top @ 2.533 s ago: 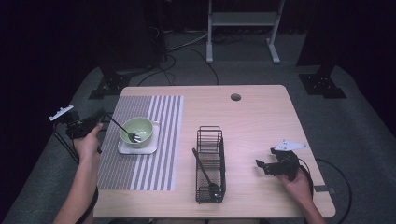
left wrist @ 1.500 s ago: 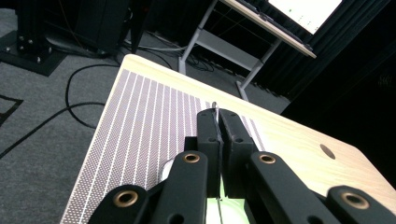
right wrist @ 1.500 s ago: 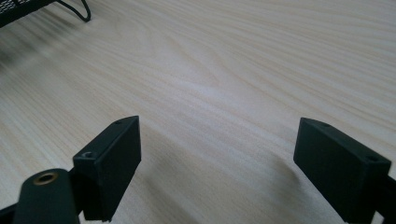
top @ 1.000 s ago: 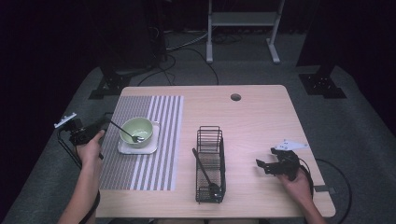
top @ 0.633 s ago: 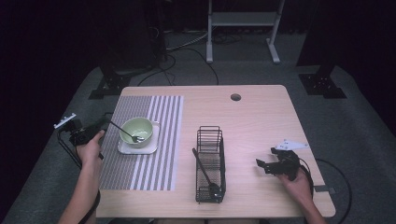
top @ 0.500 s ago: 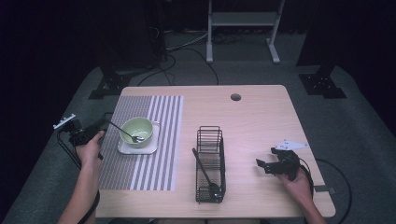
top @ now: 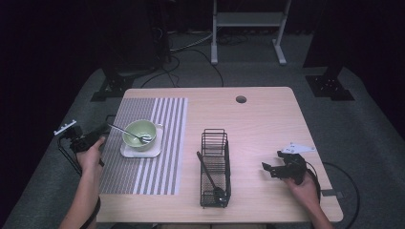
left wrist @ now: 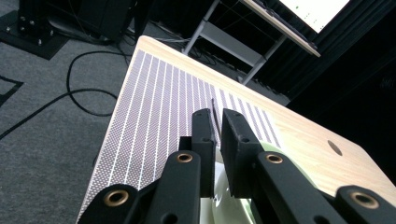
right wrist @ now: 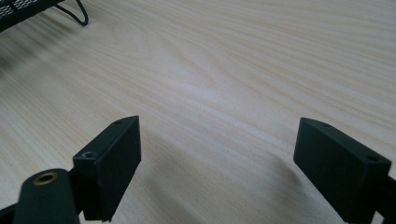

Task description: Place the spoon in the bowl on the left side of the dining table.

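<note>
A: High view check. Where is the left gripper [top: 98,133], and what is it doing?

B: At the table's left edge, by the striped mat [top: 145,143]. A thin utensil [top: 128,131] runs from its jaws to the green bowl [top: 139,134], head end resting inside. The bowl sits on a white plate [top: 141,151] on the mat.

A: Is the utensil gripped?

B: The left gripper view shows a thin handle [left wrist: 215,122] in a narrow gap between the nearly closed jaws. The jaws have just been opening a little. Whether the pads press on the handle cannot be told.

A: Why hold it at the handle tip?

B: Judgement: that keeps the jaws clear of the bowl rim and lets the head lie in the bowl.

A: Right gripper [top: 271,168]?

B: Jaws wide apart, nothing between them, resting low over bare table [right wrist: 243,70] right of the wire rack [top: 214,167]. The rack holds one dark utensil [top: 209,174]. Judgement: it is parked clear of the work.
</note>
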`<state>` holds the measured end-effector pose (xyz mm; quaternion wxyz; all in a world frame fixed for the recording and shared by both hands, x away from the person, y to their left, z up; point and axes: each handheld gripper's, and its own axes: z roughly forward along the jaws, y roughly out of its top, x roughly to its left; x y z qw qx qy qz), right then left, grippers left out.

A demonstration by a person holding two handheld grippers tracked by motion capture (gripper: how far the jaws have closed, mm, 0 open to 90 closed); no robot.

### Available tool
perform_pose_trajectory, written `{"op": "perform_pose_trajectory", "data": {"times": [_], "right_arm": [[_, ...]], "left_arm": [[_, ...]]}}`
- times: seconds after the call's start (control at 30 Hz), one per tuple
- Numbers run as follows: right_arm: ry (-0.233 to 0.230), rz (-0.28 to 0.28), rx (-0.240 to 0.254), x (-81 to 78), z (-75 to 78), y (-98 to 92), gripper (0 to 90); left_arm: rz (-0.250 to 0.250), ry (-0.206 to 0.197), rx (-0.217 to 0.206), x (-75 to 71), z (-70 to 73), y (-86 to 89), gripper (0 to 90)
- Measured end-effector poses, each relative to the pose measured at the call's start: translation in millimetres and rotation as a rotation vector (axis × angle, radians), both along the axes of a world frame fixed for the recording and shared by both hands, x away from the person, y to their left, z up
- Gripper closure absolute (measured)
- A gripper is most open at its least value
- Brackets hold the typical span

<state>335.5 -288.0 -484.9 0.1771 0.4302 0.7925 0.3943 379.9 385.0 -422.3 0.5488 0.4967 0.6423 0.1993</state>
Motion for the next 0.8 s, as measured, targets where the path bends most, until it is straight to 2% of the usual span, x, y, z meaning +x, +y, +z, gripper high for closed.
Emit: {"op": "perform_pose_trajectory", "data": {"times": [0.2,0.4,0.5,0.6,0.8], "right_arm": [[0.001,0.001,0.002,0.0,0.0,-0.1,14.0],[0.0,0.007,0.002,0.0,0.0,-0.1,14.0],[-0.001,0.009,0.002,-0.1,0.1,-0.2,14.0],[-0.002,0.007,0.003,-0.2,0.1,-0.4,14.0],[-0.002,0.007,-0.001,-0.1,0.0,0.1,13.9]], "left_arm": [[-0.012,-0.006,0.016,-3.2,1.4,-2.5,81.5],[-0.024,0.001,0.051,-9.8,0.7,-5.7,79.9],[-0.025,0.009,0.056,-12.6,-1.2,-6.2,77.9],[-0.034,0.015,0.085,-14.6,-0.5,-7.4,76.4],[-0.058,0.003,0.109,-20.4,3.6,-11.3,70.2]]}}
